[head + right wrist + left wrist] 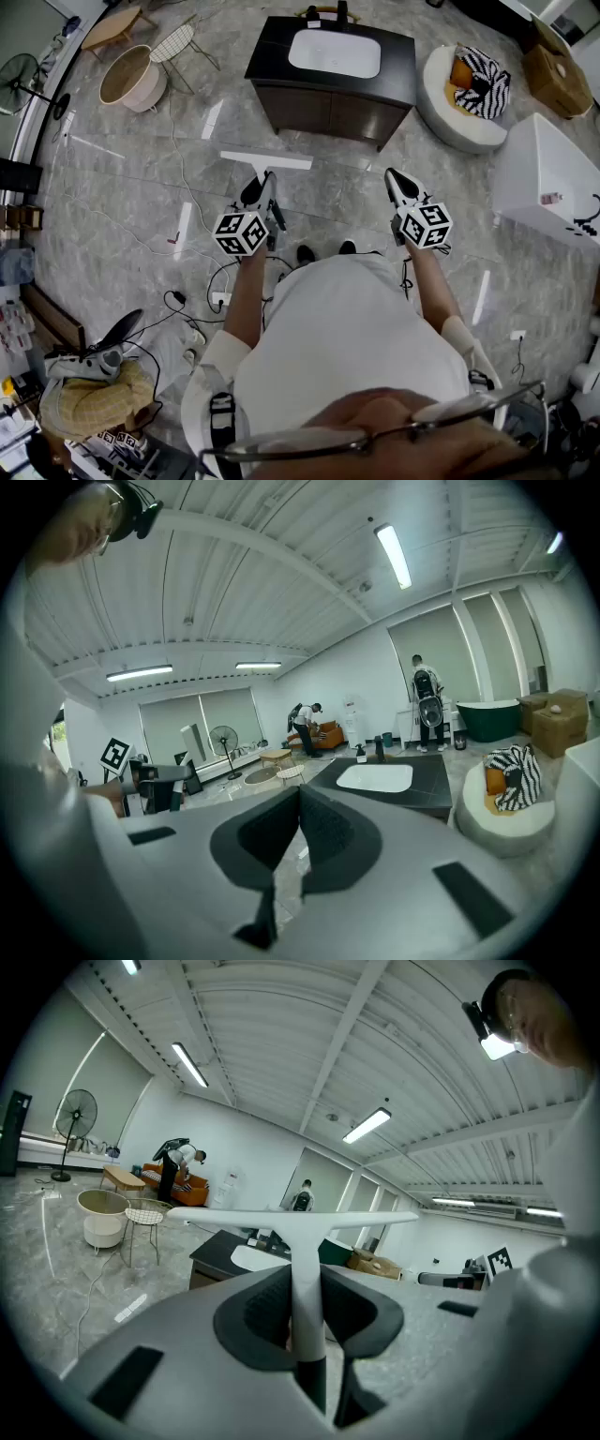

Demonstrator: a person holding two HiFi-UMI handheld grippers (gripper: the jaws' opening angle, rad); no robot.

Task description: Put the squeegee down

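A white T-shaped squeegee [265,161] is held out in front of me, its blade crosswise and its handle running back into my left gripper [260,192]. In the left gripper view the squeegee handle [307,1283] stands between the dark pads, which press on it from both sides, and the blade [300,1219] spans the view above. My right gripper [397,184] is held level beside it, to the right. Its jaws meet at the tips with nothing between them [298,799].
Ahead stands a dark vanity cabinet [281,98] with a white sink [335,54]. A round white seat [441,112] with a striped cushion is at the right, a white tub [544,178] further right. A basket [131,80] and wire stool [173,42] stand at the left. Cables lie on the marble floor.
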